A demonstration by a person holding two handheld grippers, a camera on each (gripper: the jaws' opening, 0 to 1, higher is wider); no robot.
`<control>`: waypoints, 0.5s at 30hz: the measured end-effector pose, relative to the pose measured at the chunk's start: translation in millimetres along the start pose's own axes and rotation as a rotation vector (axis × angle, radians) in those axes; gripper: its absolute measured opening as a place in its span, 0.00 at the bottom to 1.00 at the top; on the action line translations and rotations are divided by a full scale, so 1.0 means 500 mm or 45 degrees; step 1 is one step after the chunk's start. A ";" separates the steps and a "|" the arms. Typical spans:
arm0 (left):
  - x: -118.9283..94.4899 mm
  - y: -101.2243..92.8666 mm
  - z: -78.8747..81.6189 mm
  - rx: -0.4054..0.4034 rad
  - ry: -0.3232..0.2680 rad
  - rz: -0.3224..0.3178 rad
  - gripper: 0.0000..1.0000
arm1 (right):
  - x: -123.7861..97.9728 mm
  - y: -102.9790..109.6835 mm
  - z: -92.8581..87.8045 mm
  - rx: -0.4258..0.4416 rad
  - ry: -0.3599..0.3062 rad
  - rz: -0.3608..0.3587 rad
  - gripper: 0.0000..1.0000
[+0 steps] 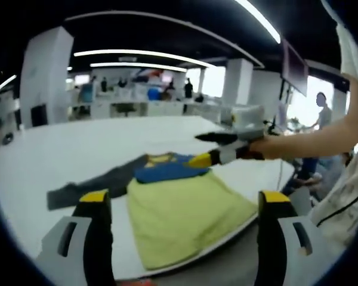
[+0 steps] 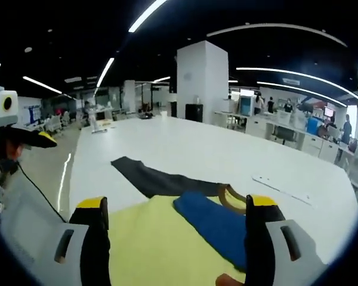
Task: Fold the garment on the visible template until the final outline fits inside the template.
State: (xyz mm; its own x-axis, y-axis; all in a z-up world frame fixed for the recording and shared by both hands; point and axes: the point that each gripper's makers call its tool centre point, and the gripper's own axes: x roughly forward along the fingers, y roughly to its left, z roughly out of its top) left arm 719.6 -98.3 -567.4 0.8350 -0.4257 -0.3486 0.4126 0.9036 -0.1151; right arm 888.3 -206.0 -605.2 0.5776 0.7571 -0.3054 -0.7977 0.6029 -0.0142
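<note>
— Yellow cloth nearest: one garment (image 1: 185, 211), soft and matte, flat on the white tabletop (image 1: 77, 149), roughly rectangular with a wavy near edge.
— Same yellow panel in the right gripper view (image 2: 161, 250), right between the jaws there?
— Yes, spread under them. Left gripper (image 1: 182, 205) wide, jaws well apart, black with yellow tips, holding nothing, hovering over the near edge of the cloth.
— And the right gripper (image 2: 176, 208)?
— Also wide, nothing between the jaws. Seen in the left gripper view too, coming in from the right (image 1: 206, 158), held in a hand (image 1: 268, 146), its yellow tip at the blue part of the garment; touching or just above, cannot tell.
— Count of colours in the garment?
— Three visible: yellow body, one blue folded section (image 2: 218, 229) lying over it, and one dark grey sleeve (image 2: 158, 179) stretched flat away across the tabletop. Brown-edged collar curve (image 2: 231, 198) beside the blue.
— Template?
— Cannot tell from these views. One thin pale strip (image 2: 283, 187) lying flat on the tabletop farther right, apart from the garment.
— Beyond?
— One white square pillar (image 2: 203, 80), desks with people, long ceiling light strips (image 2: 283, 27).
</note>
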 end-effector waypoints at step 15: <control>0.041 0.025 0.025 -0.022 -0.041 -0.062 0.98 | -0.203 -0.049 -0.035 0.125 0.004 -0.215 0.92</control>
State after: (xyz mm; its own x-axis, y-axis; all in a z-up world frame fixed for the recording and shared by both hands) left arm 746.2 -96.4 -564.2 0.8256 -0.4702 -0.3119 0.4468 0.8824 -0.1476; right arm 846.4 -302.0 -590.3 0.7009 0.6426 -0.3094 -0.6689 0.7428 0.0274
